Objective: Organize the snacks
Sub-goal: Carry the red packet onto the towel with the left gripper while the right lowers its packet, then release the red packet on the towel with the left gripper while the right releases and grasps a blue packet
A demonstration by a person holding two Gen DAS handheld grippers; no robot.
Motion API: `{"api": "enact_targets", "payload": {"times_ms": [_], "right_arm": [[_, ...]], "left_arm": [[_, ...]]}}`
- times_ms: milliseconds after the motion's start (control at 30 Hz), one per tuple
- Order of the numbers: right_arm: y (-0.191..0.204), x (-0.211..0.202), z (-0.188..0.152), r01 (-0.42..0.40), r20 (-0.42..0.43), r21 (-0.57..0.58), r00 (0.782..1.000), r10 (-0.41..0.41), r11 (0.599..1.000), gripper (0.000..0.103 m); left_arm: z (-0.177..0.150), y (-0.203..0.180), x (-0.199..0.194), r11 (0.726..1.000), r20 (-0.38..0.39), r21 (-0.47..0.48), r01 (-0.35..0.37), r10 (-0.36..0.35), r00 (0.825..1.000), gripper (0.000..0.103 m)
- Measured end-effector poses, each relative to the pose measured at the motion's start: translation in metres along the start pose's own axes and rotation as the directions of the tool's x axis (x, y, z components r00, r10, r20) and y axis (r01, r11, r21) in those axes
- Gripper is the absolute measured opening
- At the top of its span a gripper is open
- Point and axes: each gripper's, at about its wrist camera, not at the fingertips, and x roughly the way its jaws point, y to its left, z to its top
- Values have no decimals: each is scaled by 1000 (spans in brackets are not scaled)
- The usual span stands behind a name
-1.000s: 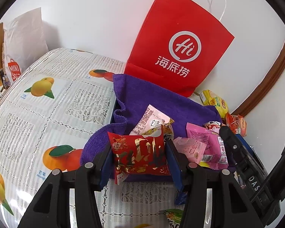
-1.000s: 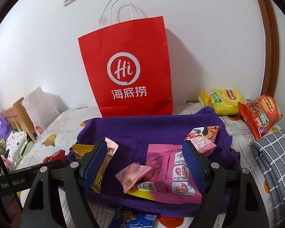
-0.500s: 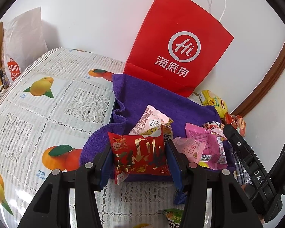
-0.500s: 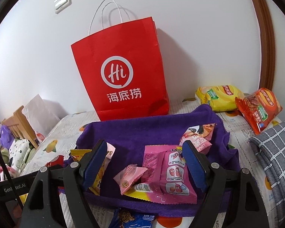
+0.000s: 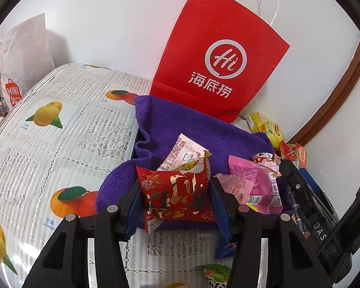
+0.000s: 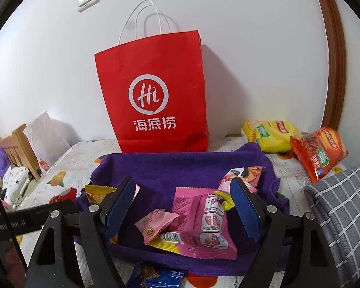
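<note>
Before my red paper bag (image 6: pixel 156 100), matt and creased, lies a fuzzy purple towel (image 6: pixel 180 168); on it I see glossy foil and plastic snack wrappers (image 6: pixel 204 220).

left claw (image 5: pixel 175 199): black frame, blue pads, silver screws | right claw (image 6: pixel 183 206): same

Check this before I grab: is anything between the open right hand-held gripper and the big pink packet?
Nothing blocks it. The right hand-held gripper already straddles the big pink packet; only a small pink packet leans on its left side, between the fingers too.
</note>
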Motion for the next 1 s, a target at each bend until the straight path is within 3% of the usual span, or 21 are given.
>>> {"api": "enact_targets", "payload": {"times_ms": [567, 1000], "right_arm": [[-17, -9, 2, 13, 14, 32, 1000, -14, 999, 81], [-47, -11, 7, -21, 8, 172, 1000, 20, 985, 81]], "left_arm": [[24, -16, 31, 1000, -70, 9, -30, 31, 997, 50], [42, -23, 32, 999, -52, -21, 34, -35, 998, 50]]}}
